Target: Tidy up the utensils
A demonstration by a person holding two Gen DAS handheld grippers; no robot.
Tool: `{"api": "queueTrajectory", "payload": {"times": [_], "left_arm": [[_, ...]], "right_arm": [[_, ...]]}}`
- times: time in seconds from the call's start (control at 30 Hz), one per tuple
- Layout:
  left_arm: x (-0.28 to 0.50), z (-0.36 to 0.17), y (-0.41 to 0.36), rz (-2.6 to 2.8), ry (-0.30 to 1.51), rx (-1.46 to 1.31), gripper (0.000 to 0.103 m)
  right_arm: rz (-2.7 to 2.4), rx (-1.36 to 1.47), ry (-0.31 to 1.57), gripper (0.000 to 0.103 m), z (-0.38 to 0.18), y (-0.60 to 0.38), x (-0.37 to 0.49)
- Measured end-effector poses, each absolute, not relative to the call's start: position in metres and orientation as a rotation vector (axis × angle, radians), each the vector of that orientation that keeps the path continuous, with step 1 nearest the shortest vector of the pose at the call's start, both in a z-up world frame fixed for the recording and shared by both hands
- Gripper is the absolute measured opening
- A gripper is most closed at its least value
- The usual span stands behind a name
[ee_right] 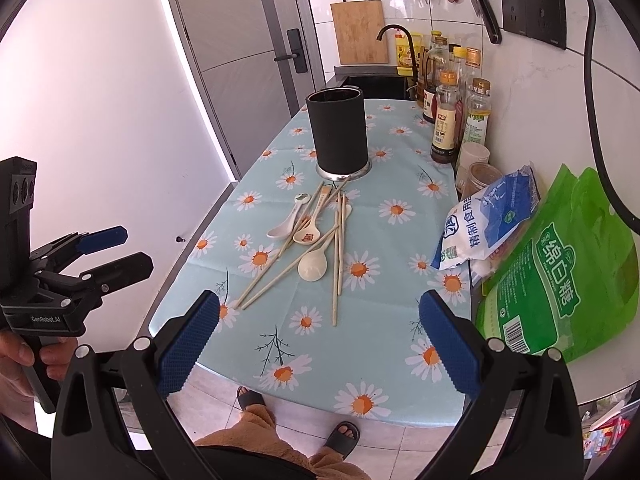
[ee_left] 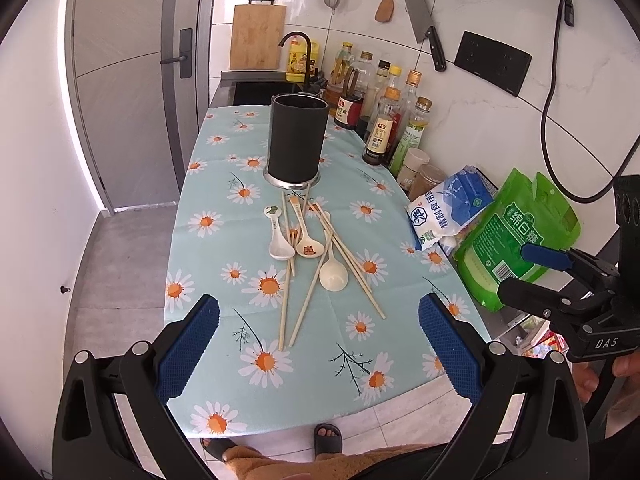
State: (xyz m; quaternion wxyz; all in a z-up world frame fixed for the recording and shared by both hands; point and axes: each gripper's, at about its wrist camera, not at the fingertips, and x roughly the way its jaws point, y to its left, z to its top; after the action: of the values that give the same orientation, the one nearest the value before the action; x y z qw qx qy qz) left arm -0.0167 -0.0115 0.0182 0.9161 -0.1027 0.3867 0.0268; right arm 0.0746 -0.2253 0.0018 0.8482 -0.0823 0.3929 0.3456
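A black utensil holder [ee_left: 298, 138] [ee_right: 340, 132] stands upright on the daisy-print counter [ee_left: 224, 240] [ee_right: 384, 320]. In front of it lies a loose pile: three ceramic spoons, one white [ee_left: 277, 240] [ee_right: 286, 222], one with a bear picture [ee_left: 308, 242] [ee_right: 310, 230], one plain cream [ee_left: 333, 270] [ee_right: 314, 266], and several wooden chopsticks [ee_left: 285, 300] [ee_right: 338, 256]. My left gripper [ee_left: 319, 344] is open and empty above the counter's near edge; it also shows in the right wrist view [ee_right: 116, 252]. My right gripper [ee_right: 319, 342] is open and empty, seen also in the left wrist view [ee_left: 528, 272].
Sauce and oil bottles [ee_left: 380, 120] [ee_right: 448, 120] line the wall. A blue-white salt bag [ee_left: 448, 208] [ee_right: 484, 220] and a green sugar bag [ee_left: 516, 236] [ee_right: 560, 272] lie at the right edge. A sink with black faucet [ee_left: 298, 54] is behind the holder. A cleaver [ee_left: 424, 24] hangs on the wall.
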Motion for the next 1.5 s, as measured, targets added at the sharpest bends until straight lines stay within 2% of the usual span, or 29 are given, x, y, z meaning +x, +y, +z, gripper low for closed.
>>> {"api": "queueTrajectory", "payload": {"times": [1.5], "left_arm": [[-0.001, 0.009, -0.001, 0.037, 0.834, -0.234, 0.097]], "right_arm": [[0.737, -0.16, 0.868, 0.099, -0.004, -0.213, 0.092]]}}
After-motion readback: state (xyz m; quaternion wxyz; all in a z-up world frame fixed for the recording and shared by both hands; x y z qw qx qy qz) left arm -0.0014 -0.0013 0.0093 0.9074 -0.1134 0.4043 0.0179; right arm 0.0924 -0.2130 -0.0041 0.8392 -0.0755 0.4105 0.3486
